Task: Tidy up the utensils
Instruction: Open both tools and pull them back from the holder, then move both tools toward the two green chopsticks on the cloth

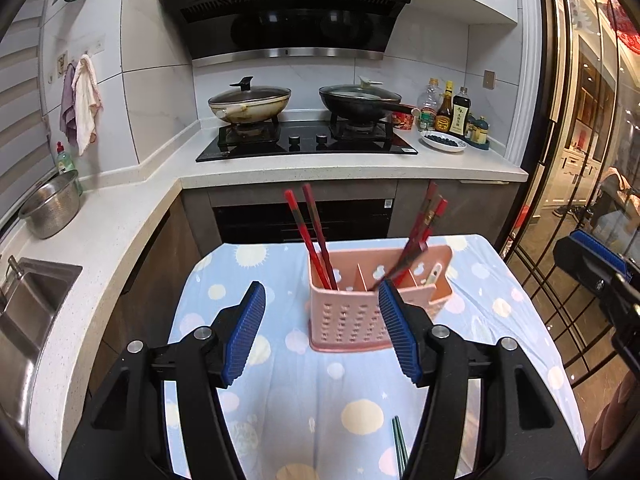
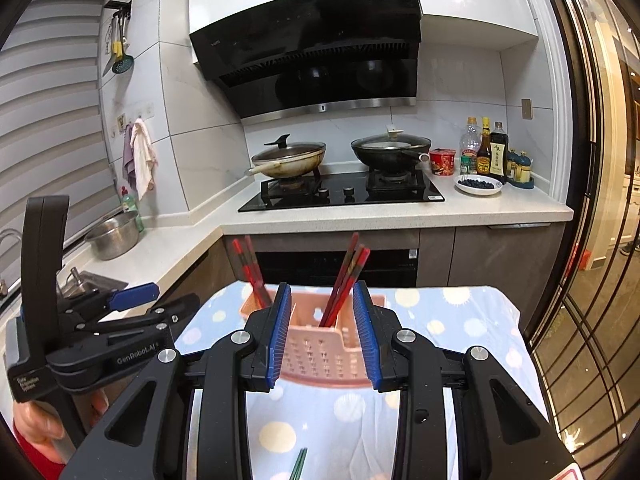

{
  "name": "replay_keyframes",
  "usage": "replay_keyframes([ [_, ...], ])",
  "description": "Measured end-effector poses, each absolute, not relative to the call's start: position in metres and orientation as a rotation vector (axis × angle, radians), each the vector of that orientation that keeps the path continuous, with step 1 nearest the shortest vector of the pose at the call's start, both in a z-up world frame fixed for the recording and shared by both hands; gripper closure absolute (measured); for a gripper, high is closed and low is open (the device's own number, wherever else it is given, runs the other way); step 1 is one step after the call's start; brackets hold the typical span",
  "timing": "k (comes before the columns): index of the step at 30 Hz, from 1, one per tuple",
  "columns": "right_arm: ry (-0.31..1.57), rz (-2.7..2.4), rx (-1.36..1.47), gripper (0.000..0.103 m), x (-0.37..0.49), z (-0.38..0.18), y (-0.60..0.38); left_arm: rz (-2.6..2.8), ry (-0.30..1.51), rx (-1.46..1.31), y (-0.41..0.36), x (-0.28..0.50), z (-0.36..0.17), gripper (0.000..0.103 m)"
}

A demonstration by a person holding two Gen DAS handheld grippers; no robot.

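Observation:
A pink perforated utensil caddy [image 1: 348, 312] stands on a table with a blue dotted cloth [image 1: 280, 400]. Red chopsticks lean in its left compartment [image 1: 316, 240] and more red chopsticks, blurred, in its right compartment [image 1: 420, 236]. A white utensil [image 1: 434, 274] sits at its right end. My left gripper [image 1: 322, 300] is open and empty, just in front of the caddy. My right gripper [image 2: 322, 304] is open and empty, close to the caddy [image 2: 320, 352]. Green chopsticks [image 1: 400, 448] lie on the cloth near me; they also show in the right wrist view [image 2: 298, 464].
Behind the table is a counter [image 1: 320, 168] with a gas hob, two lidded pans [image 1: 250, 102], sauce bottles [image 1: 452, 110] and a plate [image 1: 444, 142]. A steel colander [image 1: 52, 204] and sink [image 1: 28, 304] are at left. A glass door [image 1: 580, 160] is at right.

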State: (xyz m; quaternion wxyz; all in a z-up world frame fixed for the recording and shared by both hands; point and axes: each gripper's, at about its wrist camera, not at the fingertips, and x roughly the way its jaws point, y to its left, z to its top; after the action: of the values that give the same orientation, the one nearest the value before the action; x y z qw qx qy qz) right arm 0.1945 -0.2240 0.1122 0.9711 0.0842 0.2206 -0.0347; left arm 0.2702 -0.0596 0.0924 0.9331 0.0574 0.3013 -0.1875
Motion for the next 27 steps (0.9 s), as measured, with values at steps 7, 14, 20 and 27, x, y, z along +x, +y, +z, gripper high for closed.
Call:
replay_keyframes([
  [7, 0.484, -0.063, 0.167, 0.071, 0.152, 0.089, -0.215, -0.388, 0.636, 0.113, -0.047, 0.235, 0.076, 0.047],
  [14, 0.544, -0.045, 0.201, 0.071, 0.116, 0.060, -0.209, -0.390, 0.679, 0.102, -0.037, 0.203, 0.052, 0.047],
  [20, 0.576, -0.042, 0.217, 0.071, 0.093, 0.042, -0.203, -0.388, 0.716, 0.110, -0.033, 0.179, 0.032, 0.047],
  [27, 0.600, -0.041, 0.220, 0.071, 0.070, 0.026, -0.194, -0.391, 0.746, 0.110, -0.028, 0.157, 0.016, 0.047],
])
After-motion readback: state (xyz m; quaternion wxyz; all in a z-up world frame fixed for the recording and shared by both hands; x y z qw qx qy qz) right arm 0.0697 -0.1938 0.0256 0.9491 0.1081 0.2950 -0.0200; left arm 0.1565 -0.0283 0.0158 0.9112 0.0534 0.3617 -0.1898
